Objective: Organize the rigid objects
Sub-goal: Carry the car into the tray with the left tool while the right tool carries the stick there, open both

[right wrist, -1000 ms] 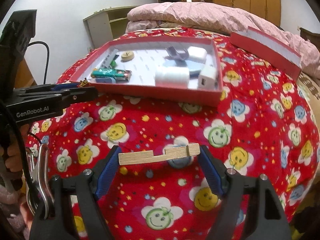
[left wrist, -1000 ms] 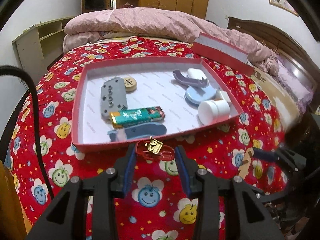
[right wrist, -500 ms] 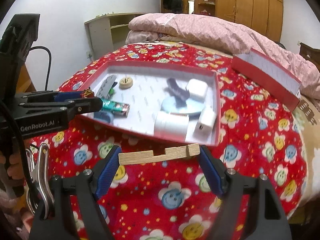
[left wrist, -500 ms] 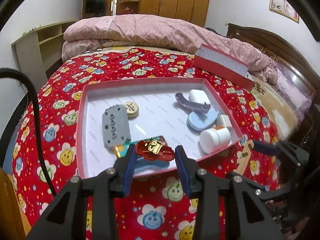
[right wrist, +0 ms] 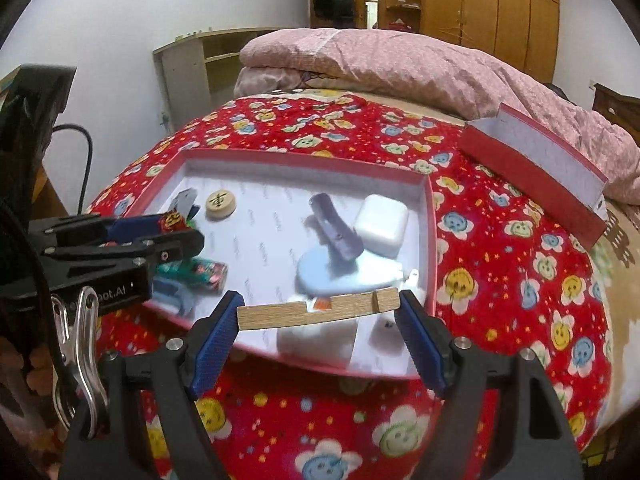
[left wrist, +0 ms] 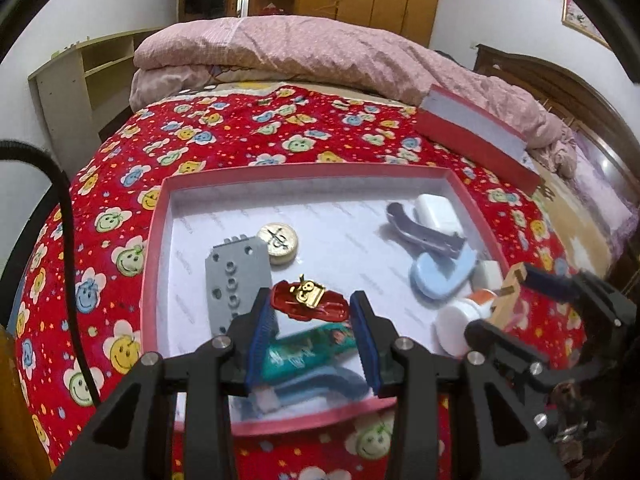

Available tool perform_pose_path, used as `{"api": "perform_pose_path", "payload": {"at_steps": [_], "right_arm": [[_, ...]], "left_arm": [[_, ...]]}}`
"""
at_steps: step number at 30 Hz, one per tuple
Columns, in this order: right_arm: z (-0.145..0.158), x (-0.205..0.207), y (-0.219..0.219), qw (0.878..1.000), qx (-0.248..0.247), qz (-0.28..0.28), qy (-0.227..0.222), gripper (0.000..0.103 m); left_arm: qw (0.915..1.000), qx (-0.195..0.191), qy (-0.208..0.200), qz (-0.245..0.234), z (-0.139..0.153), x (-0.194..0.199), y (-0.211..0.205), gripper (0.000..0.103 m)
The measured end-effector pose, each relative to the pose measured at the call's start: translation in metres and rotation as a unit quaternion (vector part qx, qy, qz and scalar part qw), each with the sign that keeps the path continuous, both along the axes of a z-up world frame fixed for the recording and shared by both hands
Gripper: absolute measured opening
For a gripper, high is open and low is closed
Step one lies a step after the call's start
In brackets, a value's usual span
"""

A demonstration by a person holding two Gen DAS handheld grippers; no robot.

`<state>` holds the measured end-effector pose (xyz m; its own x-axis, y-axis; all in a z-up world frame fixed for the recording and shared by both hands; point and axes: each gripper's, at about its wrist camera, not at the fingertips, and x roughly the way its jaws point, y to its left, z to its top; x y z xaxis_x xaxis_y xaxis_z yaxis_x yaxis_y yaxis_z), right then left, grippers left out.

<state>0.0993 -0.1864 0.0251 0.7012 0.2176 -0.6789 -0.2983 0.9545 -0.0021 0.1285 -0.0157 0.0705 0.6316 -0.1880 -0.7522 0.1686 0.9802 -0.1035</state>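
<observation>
My left gripper (left wrist: 311,314) is shut on a red clip with a gold charm (left wrist: 308,300) and holds it above the red-rimmed tray (left wrist: 154,248), over a green tube (left wrist: 308,350). My right gripper (right wrist: 318,314) is shut on a notched wooden strip (right wrist: 280,315), held over the tray's near edge (right wrist: 280,354) above a white jar (right wrist: 316,338). The right gripper and strip also show in the left wrist view (left wrist: 508,292). The left gripper with the clip also shows in the right wrist view (right wrist: 172,226).
In the tray lie a grey perforated plate (left wrist: 236,280), a wooden chess piece (left wrist: 278,242), a purple clip (left wrist: 424,232), a white case (left wrist: 436,212), a light blue oval (left wrist: 444,276) and a blue piece (left wrist: 316,388). The tray's lid (left wrist: 476,136) leans behind, right. A pink quilt (left wrist: 320,56) lies at the back.
Both grippers have moved forward from over the bedspread to over the tray, each still holding its object.
</observation>
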Motion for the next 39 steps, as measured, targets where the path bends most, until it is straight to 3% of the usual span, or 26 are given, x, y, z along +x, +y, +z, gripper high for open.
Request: {"api": "perform_pose_path", "payload": {"at_steps": [14, 23, 39], "right_arm": [[-0.005, 0.021, 0.003, 1.0, 0.004, -0.019, 0.001, 0.079], [-0.002, 0.019, 0.006, 1.0, -0.007, -0.018, -0.012, 0.079], [0.001, 0.015, 0.008, 1.0, -0.011, -0.018, -0.022, 0.079]], "left_arm": [[0.9999, 0.005, -0.005, 0.007, -0.003, 0.013, 0.002, 0.042], [0.9993, 0.034, -0.012, 0.015, -0.003, 0.007, -0.001, 0.064], [0.999, 0.034, -0.013, 0.026, 0.001, 0.003, 0.005, 0.067]]}}
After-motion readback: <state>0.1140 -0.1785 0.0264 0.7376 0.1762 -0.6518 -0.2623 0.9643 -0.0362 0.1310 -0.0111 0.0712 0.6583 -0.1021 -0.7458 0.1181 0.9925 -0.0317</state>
